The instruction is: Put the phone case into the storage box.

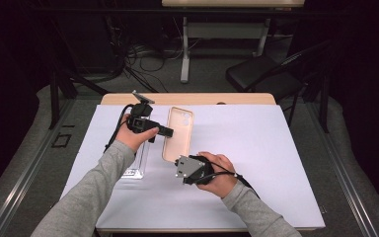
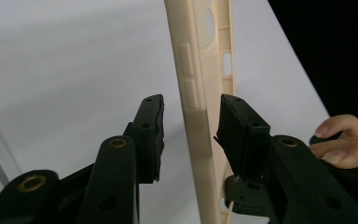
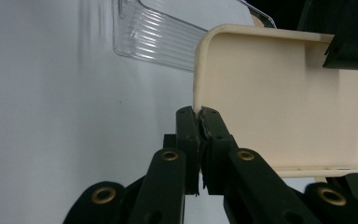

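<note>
A beige phone case [image 1: 177,133] lies open side up on the white mat [image 1: 256,143]. My left gripper [image 1: 166,131] comes in from the left and straddles the case's left side wall [image 2: 196,98]. One pad [image 2: 151,126] stands outside the wall and the other inside, with a gap on each side, so it is open. My right gripper [image 1: 178,163] is at the case's near end. Its jaws are shut on the rim at the case's corner [image 3: 200,100]. The left gripper's black jaw [image 3: 349,46] shows at the case's far edge.
A clear ribbed plastic shell [image 1: 134,165] [image 3: 158,42] lies on the mat left of the case, under my left forearm. The person's right hand [image 2: 340,140] is close behind the left gripper's jaws. A black folding chair [image 1: 266,74] stands beyond the table.
</note>
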{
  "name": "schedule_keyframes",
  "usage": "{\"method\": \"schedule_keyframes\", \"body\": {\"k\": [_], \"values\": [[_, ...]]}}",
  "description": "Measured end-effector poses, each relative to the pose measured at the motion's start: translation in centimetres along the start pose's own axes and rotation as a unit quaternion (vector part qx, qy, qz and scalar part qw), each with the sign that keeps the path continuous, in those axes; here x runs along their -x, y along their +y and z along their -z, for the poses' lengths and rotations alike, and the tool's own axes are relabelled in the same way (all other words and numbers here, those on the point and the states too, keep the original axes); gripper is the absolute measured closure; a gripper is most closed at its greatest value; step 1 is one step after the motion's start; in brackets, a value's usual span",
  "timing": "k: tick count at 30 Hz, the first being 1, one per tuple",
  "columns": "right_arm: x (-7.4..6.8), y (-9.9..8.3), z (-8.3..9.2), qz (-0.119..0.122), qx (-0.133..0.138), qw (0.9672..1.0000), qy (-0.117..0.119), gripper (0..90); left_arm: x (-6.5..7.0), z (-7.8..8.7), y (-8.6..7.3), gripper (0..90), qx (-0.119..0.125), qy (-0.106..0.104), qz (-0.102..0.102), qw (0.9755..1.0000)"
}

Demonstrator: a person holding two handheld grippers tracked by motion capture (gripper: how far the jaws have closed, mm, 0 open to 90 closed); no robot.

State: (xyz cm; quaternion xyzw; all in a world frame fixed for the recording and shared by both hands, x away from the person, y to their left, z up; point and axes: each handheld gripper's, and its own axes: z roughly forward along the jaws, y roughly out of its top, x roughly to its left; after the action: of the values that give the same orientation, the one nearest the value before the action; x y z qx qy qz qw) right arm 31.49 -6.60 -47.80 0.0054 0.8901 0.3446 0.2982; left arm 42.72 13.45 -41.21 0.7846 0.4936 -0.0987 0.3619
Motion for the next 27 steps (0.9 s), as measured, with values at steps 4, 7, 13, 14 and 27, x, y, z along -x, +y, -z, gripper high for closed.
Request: {"method": "schedule_keyframes", "body": {"k": [4, 7, 13, 14, 27], "values": [[0.04, 0.01, 0.00, 0.006, 0.000, 1.0000, 0.000, 88.1, -0.02, -0.24, 0.07, 61.5, -0.005, -0.001, 0.003, 1.0000], [0.03, 0.01, 0.01, 0.008, 0.000, 1.0000, 0.000, 88.1, -0.06, -0.41, 0.13, 64.7, -0.006, -0.007, 0.010, 0.9999], [-0.05, 0.03, -0.01, 0.009, 0.001, 1.0000, 0.000, 88.1, -0.13, -0.69, 0.23, 68.3, -0.007, -0.010, 0.020, 0.9997], [-0.09, 0.05, -0.01, 0.007, 0.001, 1.0000, 0.000, 88.1, -0.19, -0.73, 0.24, 69.1, -0.007, -0.013, 0.022, 0.9996], [-0.21, 0.09, -0.06, 0.007, 0.002, 1.0000, 0.001, 88.0, -0.50, -0.77, 0.20, 74.2, -0.008, -0.020, 0.041, 0.9989]]}}
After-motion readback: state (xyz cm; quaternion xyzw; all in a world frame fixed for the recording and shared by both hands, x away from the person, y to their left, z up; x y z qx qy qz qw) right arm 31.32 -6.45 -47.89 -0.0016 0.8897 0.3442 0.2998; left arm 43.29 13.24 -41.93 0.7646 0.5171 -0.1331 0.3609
